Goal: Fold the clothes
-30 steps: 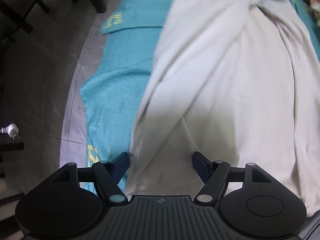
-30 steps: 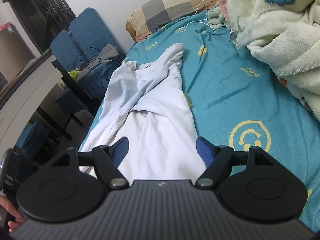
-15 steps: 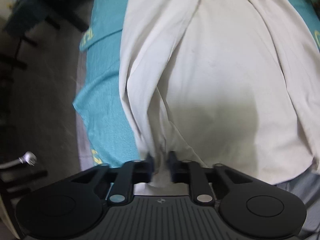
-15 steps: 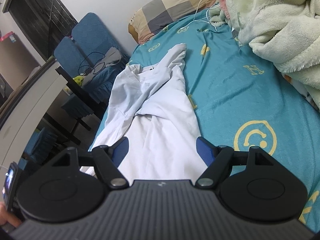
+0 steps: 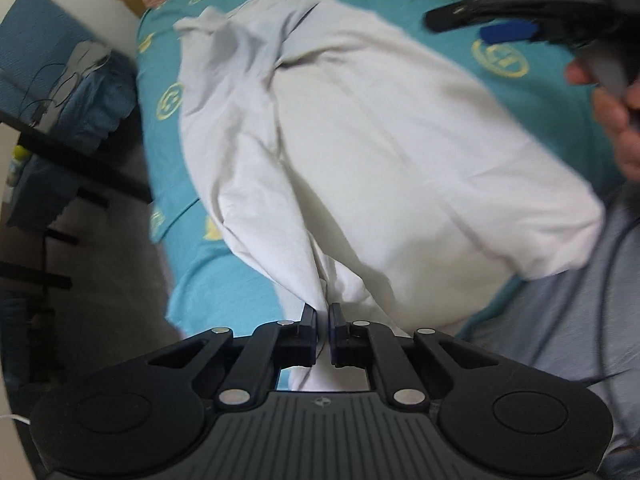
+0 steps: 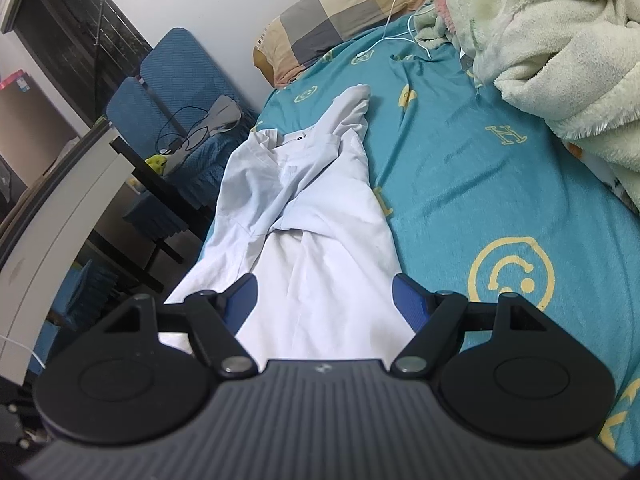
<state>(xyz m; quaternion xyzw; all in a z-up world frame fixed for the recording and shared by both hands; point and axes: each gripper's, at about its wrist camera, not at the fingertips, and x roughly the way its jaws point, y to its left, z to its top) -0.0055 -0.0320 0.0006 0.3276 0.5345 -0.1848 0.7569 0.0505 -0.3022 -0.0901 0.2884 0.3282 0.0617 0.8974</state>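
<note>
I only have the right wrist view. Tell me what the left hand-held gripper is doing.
Observer: The left hand-held gripper is shut on the white shirt, pinching bunched fabric at its near edge.
Operator: Report where the right one sits from that side.
Observer: The right hand-held gripper is in the air over the teal bedsheet, beyond the shirt's far side, its blue pads clear of the cloth.
Operator: Say what's beside the shirt's near end.
Observer: Grey fabric with a dark cable across it lies right of the hem.
</note>
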